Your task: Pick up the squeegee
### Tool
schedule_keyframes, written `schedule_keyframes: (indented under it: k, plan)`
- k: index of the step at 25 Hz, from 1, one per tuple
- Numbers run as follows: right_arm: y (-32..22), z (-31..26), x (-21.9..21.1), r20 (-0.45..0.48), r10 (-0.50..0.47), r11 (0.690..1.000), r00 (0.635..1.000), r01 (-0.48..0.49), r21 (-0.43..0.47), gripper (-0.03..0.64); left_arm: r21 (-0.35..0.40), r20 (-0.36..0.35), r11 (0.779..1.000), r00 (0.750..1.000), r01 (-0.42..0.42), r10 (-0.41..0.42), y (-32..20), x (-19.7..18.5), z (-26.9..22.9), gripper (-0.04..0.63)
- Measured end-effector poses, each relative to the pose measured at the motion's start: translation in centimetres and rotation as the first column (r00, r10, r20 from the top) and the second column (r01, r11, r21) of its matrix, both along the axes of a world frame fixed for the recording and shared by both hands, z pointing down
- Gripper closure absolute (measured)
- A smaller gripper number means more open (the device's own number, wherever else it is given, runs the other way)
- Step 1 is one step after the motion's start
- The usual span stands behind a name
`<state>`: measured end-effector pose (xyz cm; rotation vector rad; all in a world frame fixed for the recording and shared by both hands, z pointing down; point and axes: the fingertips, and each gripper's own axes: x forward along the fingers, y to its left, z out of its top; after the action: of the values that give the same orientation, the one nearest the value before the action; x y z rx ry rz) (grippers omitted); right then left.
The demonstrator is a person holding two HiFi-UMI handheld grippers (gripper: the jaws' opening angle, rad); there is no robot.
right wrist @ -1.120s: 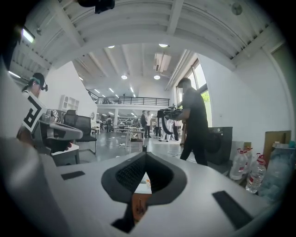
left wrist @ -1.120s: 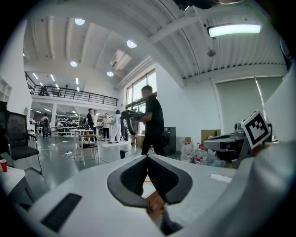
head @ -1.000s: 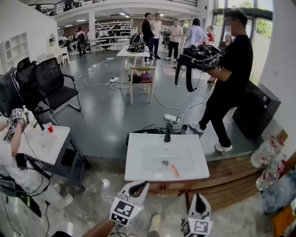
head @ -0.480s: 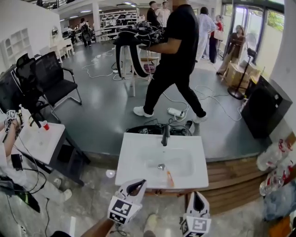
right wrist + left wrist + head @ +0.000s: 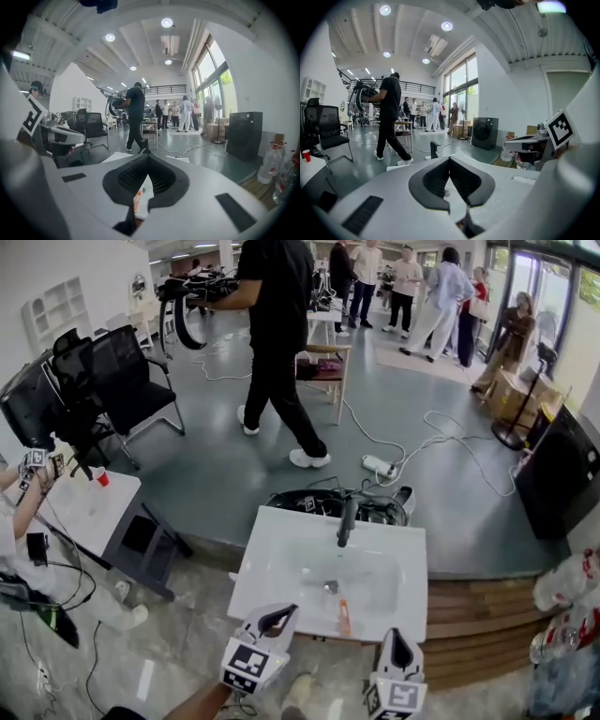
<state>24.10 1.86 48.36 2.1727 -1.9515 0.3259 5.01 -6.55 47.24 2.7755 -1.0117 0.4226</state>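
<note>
A small orange-handled squeegee [image 5: 343, 617] lies on the front rim of a white sink [image 5: 281, 559], just right of the drain and in front of the black faucet [image 5: 345, 521]. My left gripper [image 5: 277, 616] hovers at the sink's front edge, left of the squeegee, jaws together and empty. My right gripper [image 5: 397, 639] is lower and to the right of the squeegee, also shut and empty. In the right gripper view the squeegee [image 5: 137, 200] shows through the gap below the closed right gripper [image 5: 148, 157]. The left gripper [image 5: 449, 159] looks over the sink toward the faucet [image 5: 434, 150].
A person in black [image 5: 277, 324] walks behind the sink carrying gear. Cables and a power strip [image 5: 380, 465] lie on the floor. A small table with a red cup [image 5: 100, 478] and chairs [image 5: 122, 381] stand left. Bottles [image 5: 562, 582] and a wooden platform [image 5: 478, 615] are right.
The person in black has crossed from right to left behind the sink. My view has shifted and the sink sits closer; both grippers stay shut near its front edge.
</note>
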Motion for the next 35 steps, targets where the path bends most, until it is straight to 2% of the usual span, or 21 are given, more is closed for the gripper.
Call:
schedule_keyframes:
  k: [18, 26, 35]
  plan:
    - [-7.9, 5.3, -0.4, 0.068, -0.154, 0.985, 0.986, 0.158, -0.067, 0.618, -0.053, 0.038, 0.985, 0.986, 0.163, -0.161, -5.3, -1.1, 3.4, 0.594]
    - [-11.6, 9.1, -0.9, 0.089, -0.161, 0.974, 0.983, 0.173, -0.146, 0.618, -0.119, 0.058, 0.978, 0.985, 0.169, -0.163, -8.5, -0.8, 7.7, 0.594]
    - [-16.1, 14.9, -2.4, 0.114, -0.162, 0.950, 0.980, 0.186, -0.249, 0.618, -0.235, 0.088, 0.956, 0.983, 0.178, -0.162, -12.8, -1.6, 14.6, 0.594]
